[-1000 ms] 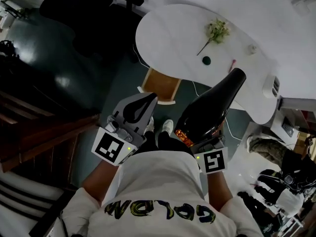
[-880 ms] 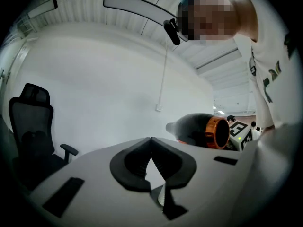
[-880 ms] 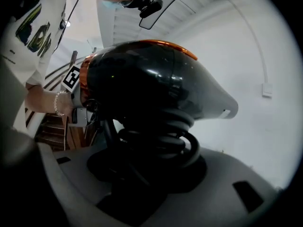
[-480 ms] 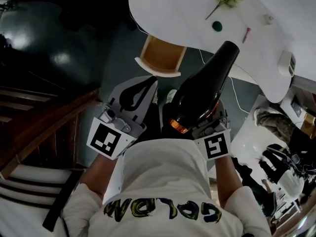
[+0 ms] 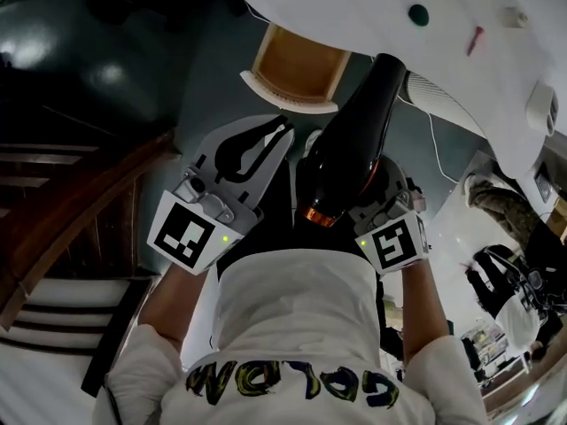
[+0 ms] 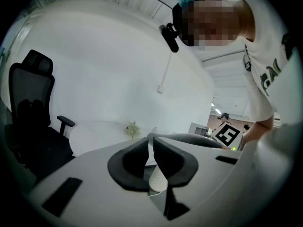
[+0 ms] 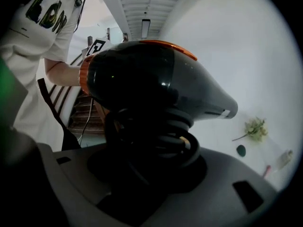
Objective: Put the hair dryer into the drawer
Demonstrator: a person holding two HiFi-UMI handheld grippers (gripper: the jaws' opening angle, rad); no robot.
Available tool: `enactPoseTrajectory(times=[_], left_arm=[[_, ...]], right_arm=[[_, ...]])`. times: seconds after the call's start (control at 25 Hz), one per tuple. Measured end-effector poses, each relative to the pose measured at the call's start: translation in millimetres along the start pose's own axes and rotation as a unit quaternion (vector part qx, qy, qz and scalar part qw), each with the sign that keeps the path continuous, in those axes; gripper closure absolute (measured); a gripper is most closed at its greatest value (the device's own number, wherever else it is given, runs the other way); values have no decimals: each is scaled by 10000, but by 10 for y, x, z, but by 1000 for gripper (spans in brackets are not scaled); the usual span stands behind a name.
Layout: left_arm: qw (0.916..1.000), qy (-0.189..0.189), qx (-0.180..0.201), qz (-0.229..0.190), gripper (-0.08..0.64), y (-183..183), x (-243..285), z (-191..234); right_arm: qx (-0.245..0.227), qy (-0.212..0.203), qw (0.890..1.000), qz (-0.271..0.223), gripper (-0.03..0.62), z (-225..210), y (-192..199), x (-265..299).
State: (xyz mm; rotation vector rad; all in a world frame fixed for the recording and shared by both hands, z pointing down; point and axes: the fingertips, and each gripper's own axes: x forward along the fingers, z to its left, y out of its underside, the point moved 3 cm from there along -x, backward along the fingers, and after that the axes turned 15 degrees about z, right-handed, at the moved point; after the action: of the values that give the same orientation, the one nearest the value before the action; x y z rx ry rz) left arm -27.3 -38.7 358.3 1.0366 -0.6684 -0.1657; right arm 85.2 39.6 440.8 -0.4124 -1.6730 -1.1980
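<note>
The black hair dryer with an orange rear ring is in my right gripper, which is shut on its cord-wrapped handle. In the head view its nozzle points up the picture, toward the right end of the open drawer, whose wooden inside shows under the white table. My left gripper is beside the dryer on its left, shut with nothing between its black pads. The right gripper's jaws are hidden under the dryer in the head view.
Dark wooden stairs run along the left. A black office chair stands by the table. On the table lie a flower sprig, a small green thing and a pink pen. A white ribbed hose hangs right of the drawer.
Both grippers have come down, and the dryer's nozzle has tipped downward. The drawer and table have slid up the head view, and the nozzle now reaches the drawer's right end.
</note>
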Motion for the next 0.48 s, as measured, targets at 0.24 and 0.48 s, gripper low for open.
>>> enactPoseTrajectory(times=[0.24,0.48], left_arm=[[9994,210,-61,261,514,303,215,135],[9981,319,-237,473,495,601,344,261]], right_arm=[[-126,-871,9958,254,351,92,176,371],[-430,-1853,9788,761,351,203,290,643]])
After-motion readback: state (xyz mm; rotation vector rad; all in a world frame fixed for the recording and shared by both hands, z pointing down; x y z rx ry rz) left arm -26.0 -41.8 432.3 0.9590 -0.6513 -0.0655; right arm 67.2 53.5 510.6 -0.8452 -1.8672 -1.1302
